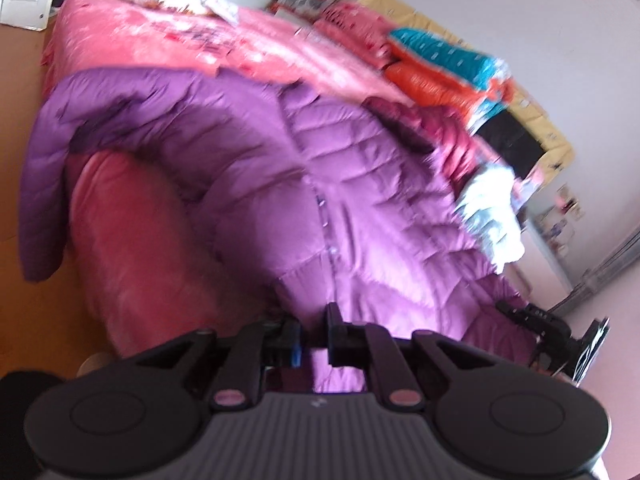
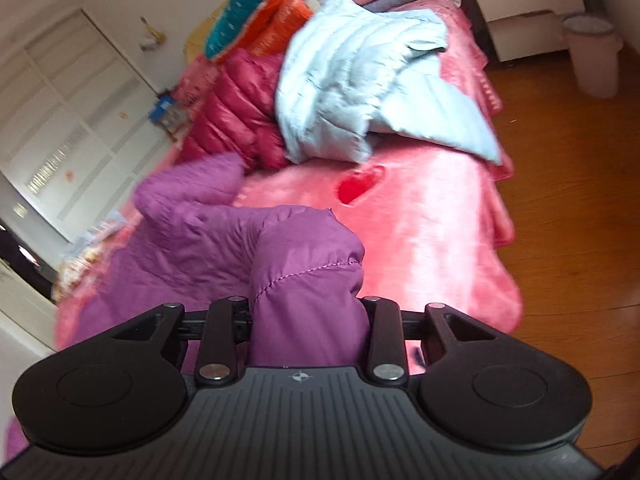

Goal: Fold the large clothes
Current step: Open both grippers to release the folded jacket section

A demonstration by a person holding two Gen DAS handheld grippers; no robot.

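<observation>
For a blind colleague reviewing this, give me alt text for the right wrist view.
The right gripper clamps a bunched fold of a purple puffer jacket above a pink bed. Behind lie a light blue jacket and a dark red jacket.

Open blanket to my right, clothes piled ahead

I see bare pink blanket [image 2: 432,216] around the red heart [image 2: 360,184], free for a pass. Beyond it the pale blue jacket [image 2: 360,92] and crimson jacket [image 2: 236,108] block the way, with orange and teal bedding [image 2: 260,12] behind. The purple jacket [image 1: 320,168] covers the bed's near end; wooden floor [image 2: 560,200] lies open alongside.
</observation>
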